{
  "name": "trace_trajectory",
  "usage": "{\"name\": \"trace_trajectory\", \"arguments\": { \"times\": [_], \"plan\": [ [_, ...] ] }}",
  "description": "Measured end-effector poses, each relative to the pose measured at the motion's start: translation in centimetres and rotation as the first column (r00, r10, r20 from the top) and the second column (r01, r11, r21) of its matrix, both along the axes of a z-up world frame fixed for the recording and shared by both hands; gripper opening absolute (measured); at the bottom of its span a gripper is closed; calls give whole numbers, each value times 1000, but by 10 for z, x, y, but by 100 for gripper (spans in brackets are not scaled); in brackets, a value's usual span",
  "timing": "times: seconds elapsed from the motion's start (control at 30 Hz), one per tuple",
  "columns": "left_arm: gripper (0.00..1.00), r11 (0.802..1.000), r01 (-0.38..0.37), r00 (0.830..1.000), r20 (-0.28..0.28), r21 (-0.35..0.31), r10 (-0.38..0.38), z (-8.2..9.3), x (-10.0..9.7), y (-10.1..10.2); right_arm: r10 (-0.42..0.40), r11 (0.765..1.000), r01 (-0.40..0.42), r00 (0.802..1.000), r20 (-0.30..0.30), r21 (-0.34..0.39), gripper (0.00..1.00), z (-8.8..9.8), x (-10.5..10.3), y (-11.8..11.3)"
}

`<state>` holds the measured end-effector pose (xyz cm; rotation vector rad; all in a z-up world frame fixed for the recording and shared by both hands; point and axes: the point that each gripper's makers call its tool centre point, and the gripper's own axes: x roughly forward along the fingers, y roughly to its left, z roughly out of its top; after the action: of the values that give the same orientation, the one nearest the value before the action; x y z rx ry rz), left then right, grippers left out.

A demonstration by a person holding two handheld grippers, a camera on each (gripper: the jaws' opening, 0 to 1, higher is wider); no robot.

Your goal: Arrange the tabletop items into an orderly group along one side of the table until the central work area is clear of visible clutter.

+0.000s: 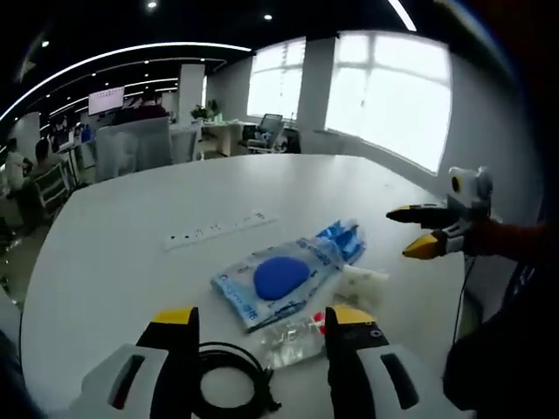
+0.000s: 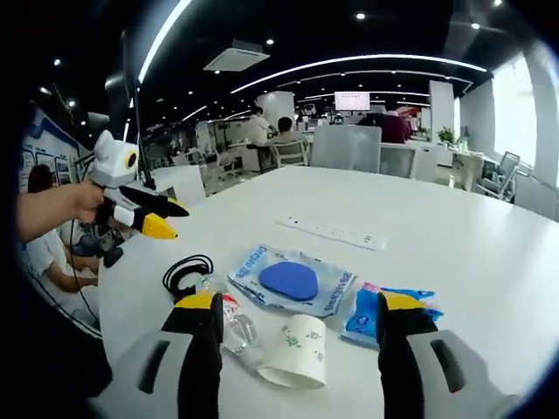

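Paper cup [image 2: 295,351] lies tipped; clear bag [image 2: 293,281] holds blue disc [image 2: 288,280].

So the clutter sits bunched near one edge of the white desk [image 2: 489,262]. There's a clear plastic bag with a blue oval thing inside [image 2: 291,281], lying flat. Just beside it is a blue wrapper packet [image 2: 371,316], also flat. A white paper cup [image 2: 295,351] lies tipped on its side, touching a crumpled clear plastic bottle [image 2: 236,327]. A coiled black cable [image 2: 185,271] rests next to that. Farther in, a white power strip [image 2: 334,230] lies apart from the bunch.
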<state>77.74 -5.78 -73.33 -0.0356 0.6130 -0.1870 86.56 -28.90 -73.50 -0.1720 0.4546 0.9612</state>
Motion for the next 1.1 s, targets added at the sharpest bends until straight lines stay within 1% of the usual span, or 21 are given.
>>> {"name": "trace_trajectory", "arguments": {
  "times": [0.17, 0.2, 0.33, 0.43, 0.53, 0.6, 0.67, 0.7, 0.8, 0.93, 1.1],
  "plan": [
    [64, 1000, -13, 1000, 1, -3, 13, 0, -17, -4, -4, 1000, 5, 1000, 13, -23, 79, -1, -4, -23],
    [65, 1000, -13, 1000, 3, -4, 13, 0, -19, 1, -9, 1000, 9, 1000, 12, -25, 80, -1, -4, -27],
    [68, 1000, -8, 1000, 13, -5, 8, 5, -28, 0, -46, 999, 46, 999, 3, -15, 86, 0, -3, -50],
    [70, 1000, -11, 1000, 25, 4, 11, 10, -34, -2, -57, 998, 57, 998, 3, -17, 88, -1, -3, -59],
    [73, 1000, -12, 1000, 24, 14, 11, 10, -43, -1, -78, 997, 78, 997, 7, -22, 91, 0, -4, -70],
    [76, 1000, -9, 1000, 26, 9, 9, 9, -47, 1, -85, 996, 85, 996, 2, -34, 92, -2, -5, -76],
    [81, 1000, -9, 999, 36, 7, 9, 10, -50, 0, -89, 995, 89, 996, 4, -42, 94, -3, -7, -80],
    [82, 1000, -11, 999, 39, 8, 10, 11, -52, 1, -90, 995, 90, 996, 4, -48, 95, -4, -8, -83],
    [80, 1000, -17, 999, 44, 18, 16, 11, -57, 5, -86, 994, 86, 996, -1, -63, 96, -7, -11, -87],
    [84, 999, -24, 999, 47, 23, 23, 10, -67, 3, -92, 994, 91, 996, -8, -64, 96, -10, -13, -91],
    [91, 1000, -19, 997, 74, 22, 17, 13, -74, 1, -81, 993, 79, 997, -16, -82, 95, -16, -15, -91]
  ]
}}
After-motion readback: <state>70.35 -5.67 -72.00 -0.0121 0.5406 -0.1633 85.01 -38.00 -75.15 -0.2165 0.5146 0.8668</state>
